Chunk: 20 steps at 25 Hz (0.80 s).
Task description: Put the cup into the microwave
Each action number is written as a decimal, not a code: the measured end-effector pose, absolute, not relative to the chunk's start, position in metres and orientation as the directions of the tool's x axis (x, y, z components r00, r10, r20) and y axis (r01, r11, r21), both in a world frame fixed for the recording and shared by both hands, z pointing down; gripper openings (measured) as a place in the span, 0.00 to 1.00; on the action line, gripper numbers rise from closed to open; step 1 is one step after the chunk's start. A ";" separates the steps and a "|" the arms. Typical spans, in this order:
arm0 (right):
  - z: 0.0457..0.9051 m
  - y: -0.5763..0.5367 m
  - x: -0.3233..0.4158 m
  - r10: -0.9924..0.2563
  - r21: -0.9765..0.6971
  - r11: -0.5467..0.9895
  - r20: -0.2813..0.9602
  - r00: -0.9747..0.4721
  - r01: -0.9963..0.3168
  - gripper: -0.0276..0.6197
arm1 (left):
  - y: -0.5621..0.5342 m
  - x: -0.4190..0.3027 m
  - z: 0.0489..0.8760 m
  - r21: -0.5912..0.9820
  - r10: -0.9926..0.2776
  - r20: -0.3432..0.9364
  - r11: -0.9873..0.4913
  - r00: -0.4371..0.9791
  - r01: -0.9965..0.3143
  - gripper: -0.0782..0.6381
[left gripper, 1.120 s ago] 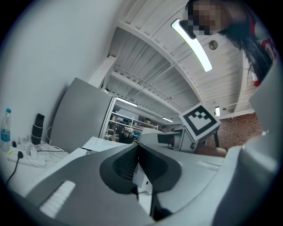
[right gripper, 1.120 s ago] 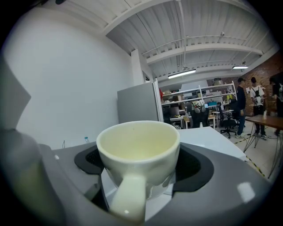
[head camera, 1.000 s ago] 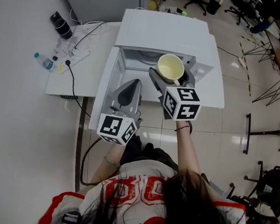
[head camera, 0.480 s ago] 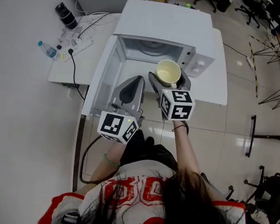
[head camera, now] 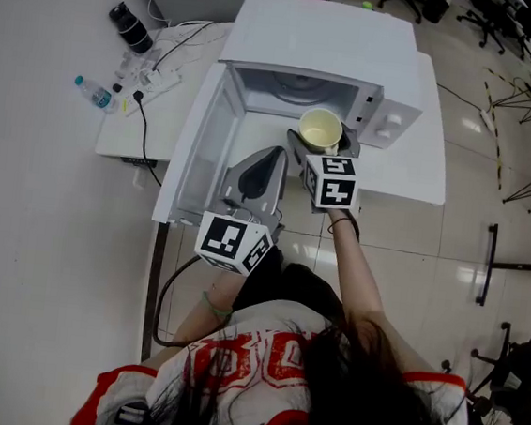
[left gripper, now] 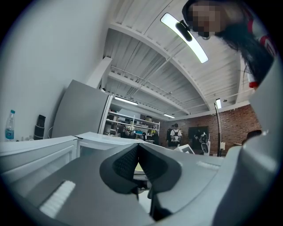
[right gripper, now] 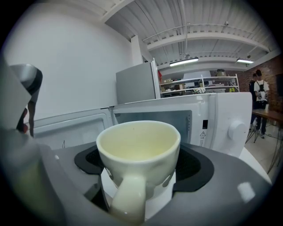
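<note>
Cup (right gripper: 138, 145) clamped upright by its body in the right gripper (head camera: 322, 143), handle facing back along the jaws, poised just in front of the open microwave (head camera: 321, 43), rim level for entry; left gripper (left gripper: 138, 164) closed on nothing, held beside the swung-out door (head camera: 193, 143), apparently clear of the path

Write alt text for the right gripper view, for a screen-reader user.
The right gripper holds a cream cup between its dark jaws. The cup is upright, looks empty, and its handle faces the camera. Just behind it stands a white microwave with its door swung open to the left and a control knob on the right.
</note>
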State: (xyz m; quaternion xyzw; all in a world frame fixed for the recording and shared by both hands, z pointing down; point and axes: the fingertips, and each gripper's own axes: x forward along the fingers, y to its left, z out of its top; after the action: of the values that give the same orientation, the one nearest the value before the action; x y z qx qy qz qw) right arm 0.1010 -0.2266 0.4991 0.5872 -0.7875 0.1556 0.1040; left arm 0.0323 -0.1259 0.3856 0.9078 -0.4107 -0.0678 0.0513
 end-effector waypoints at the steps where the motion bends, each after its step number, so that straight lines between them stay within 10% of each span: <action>1: 0.505 -0.231 0.101 -0.892 -0.120 0.260 0.350 -0.286 -0.958 0.75 | -0.128 0.033 0.390 0.145 -0.751 -0.083 -0.659 0.655 -0.738 0.09; 20: 0.549 -0.314 0.089 -0.918 -0.073 0.233 0.313 -0.244 -0.970 0.75 | -0.168 0.020 0.438 0.122 -0.741 -0.106 -0.672 0.663 -0.731 0.09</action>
State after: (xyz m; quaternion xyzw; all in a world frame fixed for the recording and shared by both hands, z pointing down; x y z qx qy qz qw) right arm 0.0890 -0.3140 0.5488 0.6062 -0.7785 0.1266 0.1026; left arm 0.0196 -0.1678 0.4380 0.9113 -0.4037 -0.0736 0.0345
